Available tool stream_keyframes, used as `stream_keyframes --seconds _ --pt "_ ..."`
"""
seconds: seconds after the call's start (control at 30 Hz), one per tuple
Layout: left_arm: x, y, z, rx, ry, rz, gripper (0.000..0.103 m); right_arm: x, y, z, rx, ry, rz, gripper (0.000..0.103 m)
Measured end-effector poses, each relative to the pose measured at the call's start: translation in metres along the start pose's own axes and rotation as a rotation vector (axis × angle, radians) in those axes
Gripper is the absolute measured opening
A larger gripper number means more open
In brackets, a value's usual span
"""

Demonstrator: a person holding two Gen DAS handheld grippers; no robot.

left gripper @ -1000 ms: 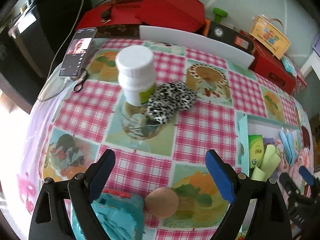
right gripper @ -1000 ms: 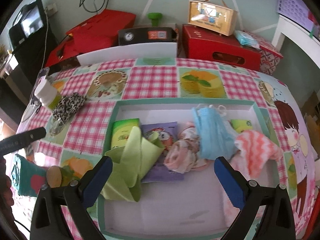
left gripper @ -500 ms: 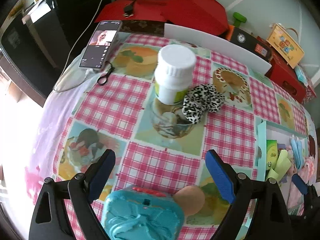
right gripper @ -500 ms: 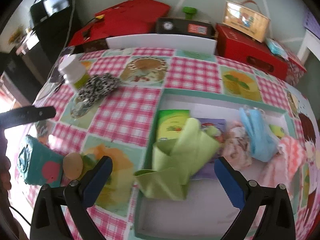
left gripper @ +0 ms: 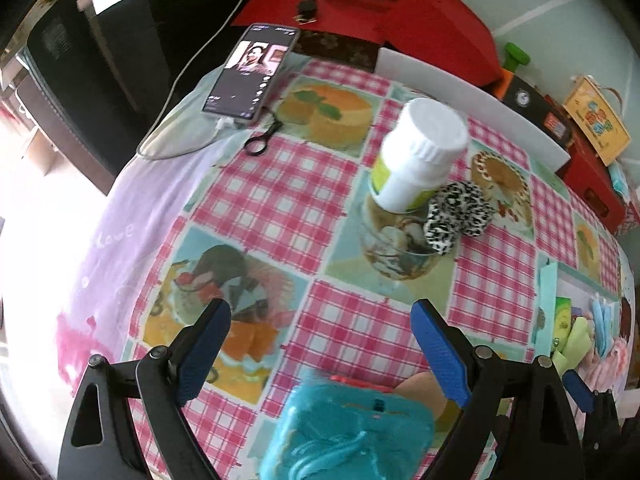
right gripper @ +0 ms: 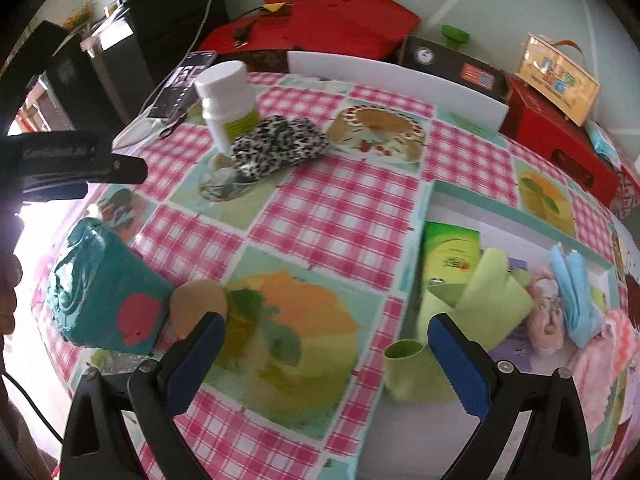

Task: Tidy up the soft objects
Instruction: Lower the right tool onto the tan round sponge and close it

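Both grippers, left (left gripper: pixel 320 344) and right (right gripper: pixel 324 356), gape empty; you've swung left toward the teal pouch (right gripper: pixel 104 292) at the table's (right gripper: pixel 340 208) near edge, likely next for the tray (right gripper: pixel 520 210).

left wrist: over tablecloth (left gripper: pixel 280 200) | right wrist: same | shared: white bottle (left gripper: pixel 416 160)

Left tongs (left gripper: pixel 320 352) gape above teal pouch (left gripper: pixel 348 432)

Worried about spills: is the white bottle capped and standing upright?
Capped and upright: the white bottle stands on the tablecloth with its white cap on, beside the leopard-print cloth.
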State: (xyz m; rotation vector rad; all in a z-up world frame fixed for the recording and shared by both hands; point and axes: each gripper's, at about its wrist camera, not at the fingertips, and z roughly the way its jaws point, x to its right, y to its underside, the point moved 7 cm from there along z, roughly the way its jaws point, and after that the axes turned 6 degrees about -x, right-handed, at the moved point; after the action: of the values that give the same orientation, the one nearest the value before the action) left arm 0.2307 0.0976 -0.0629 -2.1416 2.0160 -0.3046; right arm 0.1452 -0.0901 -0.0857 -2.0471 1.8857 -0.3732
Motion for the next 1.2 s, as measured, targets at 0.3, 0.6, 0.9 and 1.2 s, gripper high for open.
stream_keyframes --seconds 0.3,0.6,0.9,1.2 --pt "0.000 0.001 0.005 -0.020 0.024 0.011 0.092 -0.019 0.001 0.007 -0.015 -0.004 -0.053 0.101" --pt "0.005 0.003 0.009 -0.039 0.036 0.031 0.092 -0.036 0.013 0.021 -0.051 -0.050 -0.104 0.094" --pt "0.004 0.004 0.013 -0.058 0.041 0.035 0.092 -0.057 0.026 0.039 -0.104 -0.078 -0.170 0.091" --pt "0.006 0.004 0.012 -0.058 0.049 0.042 0.092 -0.081 0.031 0.047 -0.113 -0.074 -0.248 0.076"
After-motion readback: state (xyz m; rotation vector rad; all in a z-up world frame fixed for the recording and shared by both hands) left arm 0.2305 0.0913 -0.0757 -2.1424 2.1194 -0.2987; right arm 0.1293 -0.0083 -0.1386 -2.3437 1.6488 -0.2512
